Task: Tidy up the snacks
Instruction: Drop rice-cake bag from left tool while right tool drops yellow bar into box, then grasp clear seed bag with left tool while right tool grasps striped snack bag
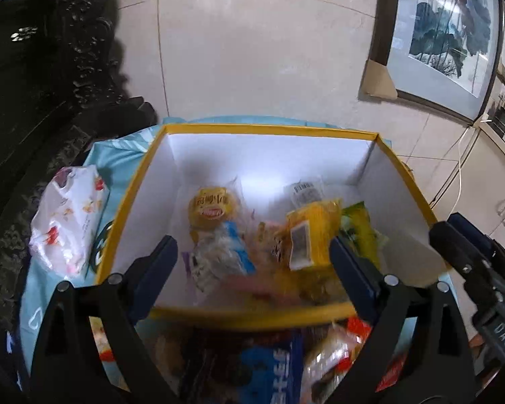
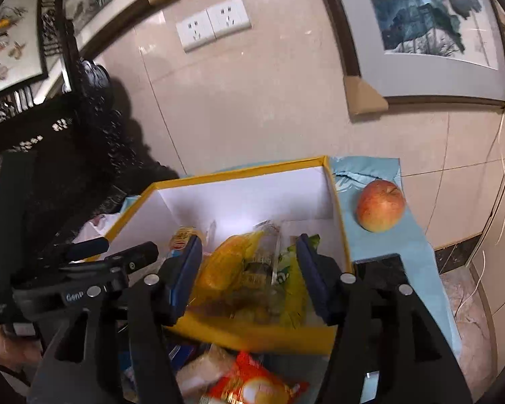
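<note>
A yellow-rimmed white box (image 1: pixel 272 129) stands on a light blue cloth and holds several snack packets: a round yellow cake pack (image 1: pixel 212 210), a blue-and-clear pack (image 1: pixel 225 256), a yellow pack (image 1: pixel 311 232) and a green pack (image 1: pixel 360 229). My left gripper (image 1: pixel 254 256) is open and empty above the box's near side. My right gripper (image 2: pixel 249 269) is open and empty over the yellow pack (image 2: pixel 229 266) in the same box (image 2: pixel 239 171). More snacks lie in front of the box: a blue pack (image 1: pixel 269 370) and a red-orange pack (image 2: pixel 252 380).
A white plastic bag (image 1: pixel 67 222) lies left of the box. An apple (image 2: pixel 380 205) sits on the cloth right of the box. Dark carved furniture (image 1: pixel 33 101) stands to the left. Framed pictures (image 1: pixel 444 33) lean on the tiled wall behind.
</note>
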A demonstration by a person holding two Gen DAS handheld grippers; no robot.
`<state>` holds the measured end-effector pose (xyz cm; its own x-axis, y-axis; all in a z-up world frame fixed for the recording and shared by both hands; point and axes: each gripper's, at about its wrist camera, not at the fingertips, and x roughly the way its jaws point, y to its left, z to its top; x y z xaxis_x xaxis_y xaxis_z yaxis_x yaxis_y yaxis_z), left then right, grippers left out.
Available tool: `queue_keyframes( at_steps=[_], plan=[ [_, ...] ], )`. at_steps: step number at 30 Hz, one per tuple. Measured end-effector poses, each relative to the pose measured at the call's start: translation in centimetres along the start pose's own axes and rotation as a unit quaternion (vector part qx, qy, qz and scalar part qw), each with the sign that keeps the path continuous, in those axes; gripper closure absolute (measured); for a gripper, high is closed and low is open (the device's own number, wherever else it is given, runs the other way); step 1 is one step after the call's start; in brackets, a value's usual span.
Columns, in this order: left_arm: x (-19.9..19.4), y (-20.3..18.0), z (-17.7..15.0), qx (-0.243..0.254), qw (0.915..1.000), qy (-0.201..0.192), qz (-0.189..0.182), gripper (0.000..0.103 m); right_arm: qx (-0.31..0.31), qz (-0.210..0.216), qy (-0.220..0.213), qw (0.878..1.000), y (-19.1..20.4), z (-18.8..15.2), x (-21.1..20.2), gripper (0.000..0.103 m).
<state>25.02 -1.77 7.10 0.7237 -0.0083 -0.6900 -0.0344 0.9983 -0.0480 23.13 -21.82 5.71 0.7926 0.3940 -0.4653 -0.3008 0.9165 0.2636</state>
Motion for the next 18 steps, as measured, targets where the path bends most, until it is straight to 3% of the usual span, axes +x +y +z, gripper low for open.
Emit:
queue_keyframes(
  at_steps=[4, 8, 12, 18],
  plan=[
    [-3.1, 0.3, -1.9, 0.013, 0.9998, -0.010, 0.010, 0.006, 0.000, 0.004, 0.000, 1.000, 0.4, -1.7, -3.2, 0.037],
    [-5.4, 1.1, -5.6, 0.035, 0.9983, -0.017, 0.042, 0.002, 0.012, -0.029, -0.006, 0.999, 0.5, -3.7, -5.8, 0.005],
    [-6.6, 2.4, -9.1, 0.033, 0.9985, -0.002, 0.044, 0.002, 0.018, -0.030, -0.018, 0.999, 0.3, -6.1, -8.3, 0.001],
    [-7.2, 3.6, -13.9, 0.029, 0.9981, 0.021, 0.050, 0.002, 0.060, -0.006, 0.030, 0.998, -1.1, -10.6, -8.7, 0.001]
  ],
)
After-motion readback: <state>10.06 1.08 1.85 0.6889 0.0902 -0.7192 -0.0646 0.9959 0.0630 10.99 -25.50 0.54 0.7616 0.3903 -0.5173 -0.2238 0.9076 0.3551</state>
